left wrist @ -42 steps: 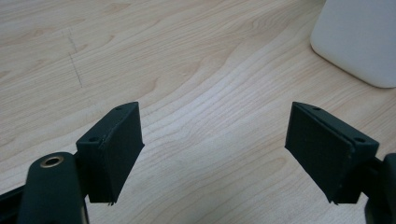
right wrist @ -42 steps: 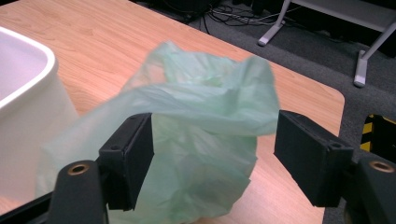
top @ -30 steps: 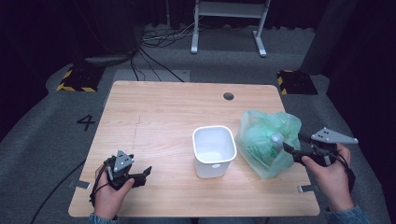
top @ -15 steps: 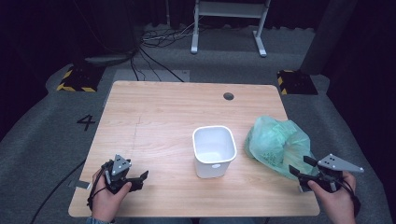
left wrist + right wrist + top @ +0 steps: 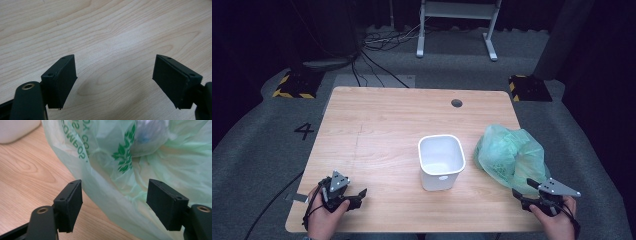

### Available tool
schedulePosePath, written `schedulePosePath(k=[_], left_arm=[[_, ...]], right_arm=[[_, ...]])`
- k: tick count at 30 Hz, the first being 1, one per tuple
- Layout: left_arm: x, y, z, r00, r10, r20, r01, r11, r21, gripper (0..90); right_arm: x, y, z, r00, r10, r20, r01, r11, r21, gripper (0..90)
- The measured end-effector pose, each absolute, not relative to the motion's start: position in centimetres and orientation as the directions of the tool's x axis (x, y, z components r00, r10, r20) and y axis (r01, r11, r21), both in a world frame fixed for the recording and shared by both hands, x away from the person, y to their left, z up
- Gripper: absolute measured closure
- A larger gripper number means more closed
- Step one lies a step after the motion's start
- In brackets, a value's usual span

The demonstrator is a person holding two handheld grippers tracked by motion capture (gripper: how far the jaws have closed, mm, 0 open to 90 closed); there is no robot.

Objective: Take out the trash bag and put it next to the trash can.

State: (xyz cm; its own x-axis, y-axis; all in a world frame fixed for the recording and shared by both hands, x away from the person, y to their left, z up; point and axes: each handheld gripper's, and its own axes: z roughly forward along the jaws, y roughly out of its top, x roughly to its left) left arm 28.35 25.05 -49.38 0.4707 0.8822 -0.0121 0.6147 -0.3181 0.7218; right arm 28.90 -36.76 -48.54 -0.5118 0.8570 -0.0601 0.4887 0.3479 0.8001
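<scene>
A pale green plastic bag lies crumpled on the right side of the wooden table; its green leaf print and lettering show in the right gripper view. Left of it stands a white square bin, its corner also at the top left of the right gripper view. My right gripper is open at the table's front right corner, jaws apart just short of the bag. My left gripper is open at the front left, jaws wide over bare wood.
A round cable hole sits near the table's far edge. Beyond the table are a white frame stand, floor cables and two yellow-black striped blocks. A "4" marks the grey carpet on the left.
My right gripper has let go of the bag and pulled back toward the front right corner. The bag has settled on the table. The left gripper has barely moved.
</scene>
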Motion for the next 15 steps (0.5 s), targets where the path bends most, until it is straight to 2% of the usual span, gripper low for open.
schedulePosePath(k=[9,15], left_arm=[[28.6,25.3,-50.1,0.469,0.883,-0.005,0.631,-0.33,0.702,19.7],[28.9,25.7,-50.6,0.464,0.886,-0.015,0.623,-0.314,0.717,17.8]], right_arm=[[30.6,-35.9,-50.4,-0.515,0.855,-0.065,0.54,0.382,0.75,26.7],[31.4,-35.7,-50.4,-0.512,0.859,-0.029,0.569,0.364,0.737,20.0]])
